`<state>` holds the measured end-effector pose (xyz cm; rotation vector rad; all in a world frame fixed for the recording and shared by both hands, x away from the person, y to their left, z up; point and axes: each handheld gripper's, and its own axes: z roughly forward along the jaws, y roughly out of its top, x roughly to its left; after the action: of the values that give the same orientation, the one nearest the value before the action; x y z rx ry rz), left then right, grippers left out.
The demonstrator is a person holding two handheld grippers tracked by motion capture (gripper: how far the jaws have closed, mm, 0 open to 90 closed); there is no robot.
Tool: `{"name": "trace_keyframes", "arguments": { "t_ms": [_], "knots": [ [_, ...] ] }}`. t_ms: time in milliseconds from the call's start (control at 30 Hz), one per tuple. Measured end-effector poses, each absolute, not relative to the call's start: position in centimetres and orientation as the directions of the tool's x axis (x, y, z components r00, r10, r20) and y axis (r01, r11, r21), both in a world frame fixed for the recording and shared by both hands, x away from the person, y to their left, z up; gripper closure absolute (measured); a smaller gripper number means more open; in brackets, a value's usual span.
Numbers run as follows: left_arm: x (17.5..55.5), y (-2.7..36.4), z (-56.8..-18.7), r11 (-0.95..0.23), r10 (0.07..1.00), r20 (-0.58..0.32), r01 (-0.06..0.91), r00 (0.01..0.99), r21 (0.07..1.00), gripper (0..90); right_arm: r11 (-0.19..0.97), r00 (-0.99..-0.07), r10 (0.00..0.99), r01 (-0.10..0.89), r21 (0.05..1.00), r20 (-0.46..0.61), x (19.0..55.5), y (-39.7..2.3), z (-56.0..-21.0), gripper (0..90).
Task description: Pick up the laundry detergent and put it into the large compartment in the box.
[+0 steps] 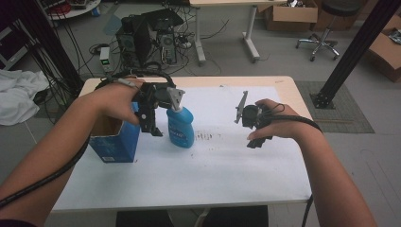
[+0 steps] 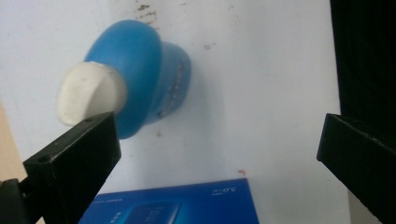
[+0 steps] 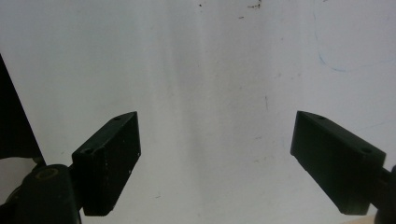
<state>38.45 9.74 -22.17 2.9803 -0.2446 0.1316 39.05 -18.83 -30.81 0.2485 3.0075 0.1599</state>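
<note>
A blue bottle (image 1: 180, 127) with a white cap (image 1: 176, 100) stands upright on the white sheet (image 1: 213, 165), left of centre. An open-topped blue box (image 1: 115, 140) stands just to its left. My left gripper (image 1: 153, 127) hangs open above the gap between box and bottle, close beside the bottle's neck. In the left gripper view its jaws are spread wide (image 2: 217, 154), with the bottle (image 2: 149, 70) and its cap (image 2: 88, 95) by the left jaw and the box (image 2: 173, 205) at the bottom edge. My right gripper (image 1: 255, 135) is open over bare sheet, nothing between its jaws (image 3: 215, 158).
The sheet covers most of a wooden table (image 1: 283, 81). Small dark marks (image 1: 204, 136) sit on the sheet at the middle. Beyond the far edge are computer towers (image 1: 142, 40) and cables on the floor. A black post (image 1: 352, 47) rises at the right.
</note>
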Motion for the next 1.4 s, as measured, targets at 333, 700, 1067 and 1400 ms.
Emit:
{"name": "trace_keyframes", "arguments": {
  "t_ms": [333, 700, 1067, 1400],
  "knots": [
    [40.3, 9.5, -21.5, -0.962, -0.208, 0.119, -0.225, 0.971, 0.155, 0.1, 0.978, -0.976, 0.187, 0.174, 0.117, -0.112, 38.9, -18.9, -31.2, 16.1],
    [41.9, 8.0, -22.9, -0.943, -0.309, 0.108, -0.319, 0.945, 0.093, 1.3, 0.97, -0.968, 0.222, 0.207, 0.128, -0.115, 38.6, -19.4, -31.1, 16.1],
    [43.9, 7.3, -23.9, -0.944, -0.31, 0.094, -0.318, 0.946, 0.085, 0.1, 0.963, -0.961, 0.25, 0.235, 0.133, -0.114, 38.2, -20.4, -31.6, 16.1],
    [44.7, 6.9, -25.4, -0.941, -0.317, 0.072, -0.323, 0.946, 0.099, 0.1, 0.962, -0.96, 0.256, 0.241, 0.129, -0.116, 38.1, -20.5, -31.6, 16.1]
  ]
}}
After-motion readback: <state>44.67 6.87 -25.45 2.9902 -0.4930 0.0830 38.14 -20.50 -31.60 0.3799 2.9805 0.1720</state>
